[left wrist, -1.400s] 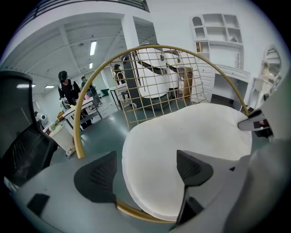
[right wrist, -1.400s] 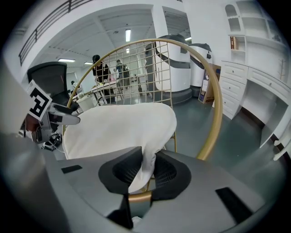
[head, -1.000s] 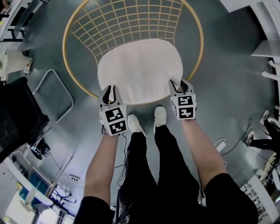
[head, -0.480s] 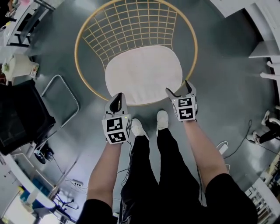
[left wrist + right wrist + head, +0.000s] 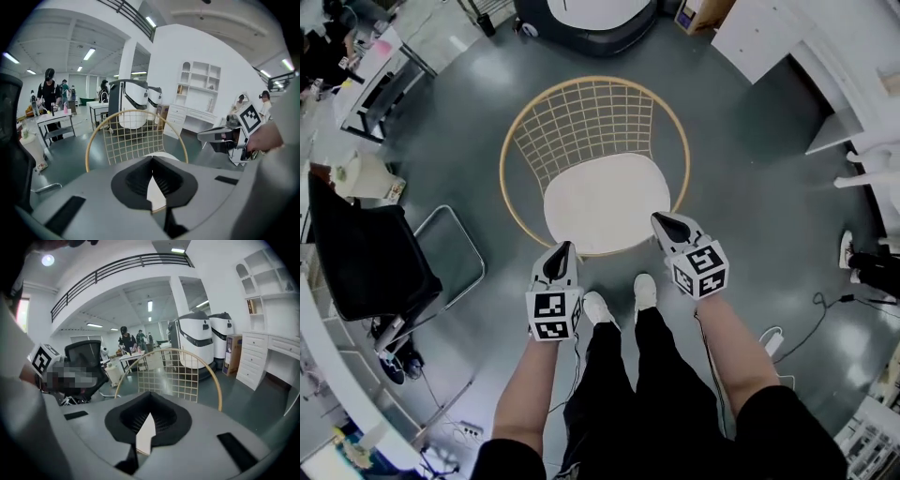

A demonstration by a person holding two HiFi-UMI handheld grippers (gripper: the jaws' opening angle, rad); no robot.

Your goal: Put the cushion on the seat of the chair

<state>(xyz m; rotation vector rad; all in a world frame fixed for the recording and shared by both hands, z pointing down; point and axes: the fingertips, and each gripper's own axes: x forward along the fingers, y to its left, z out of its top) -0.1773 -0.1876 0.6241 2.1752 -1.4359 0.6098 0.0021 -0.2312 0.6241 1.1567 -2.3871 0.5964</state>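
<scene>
A white cushion (image 5: 605, 202) lies flat on the seat of the round gold wire chair (image 5: 581, 122). Both grippers hang above the floor just in front of the chair, apart from the cushion. My left gripper (image 5: 565, 249) is shut and holds nothing. My right gripper (image 5: 660, 221) has just closed its jaws with nothing between them. In the left gripper view the closed left gripper (image 5: 152, 161) points at the chair (image 5: 136, 136), and a sliver of cushion (image 5: 157, 190) shows below the tips. The right gripper view shows its shut gripper (image 5: 149, 414) before the chair back (image 5: 171, 373).
A black office chair (image 5: 366, 253) and a grey metal frame (image 5: 455, 248) stand to the left. The person's white shoes (image 5: 598, 307) are just before the chair. Cables (image 5: 820, 305) lie on the floor at right. A white machine (image 5: 586, 19) and cabinets (image 5: 769, 37) stand beyond.
Both grippers let go of the cushion's front edge, rose and drew back toward the person. The right jaws stood open half a second ago and are now closed. The cushion stays on the seat.
</scene>
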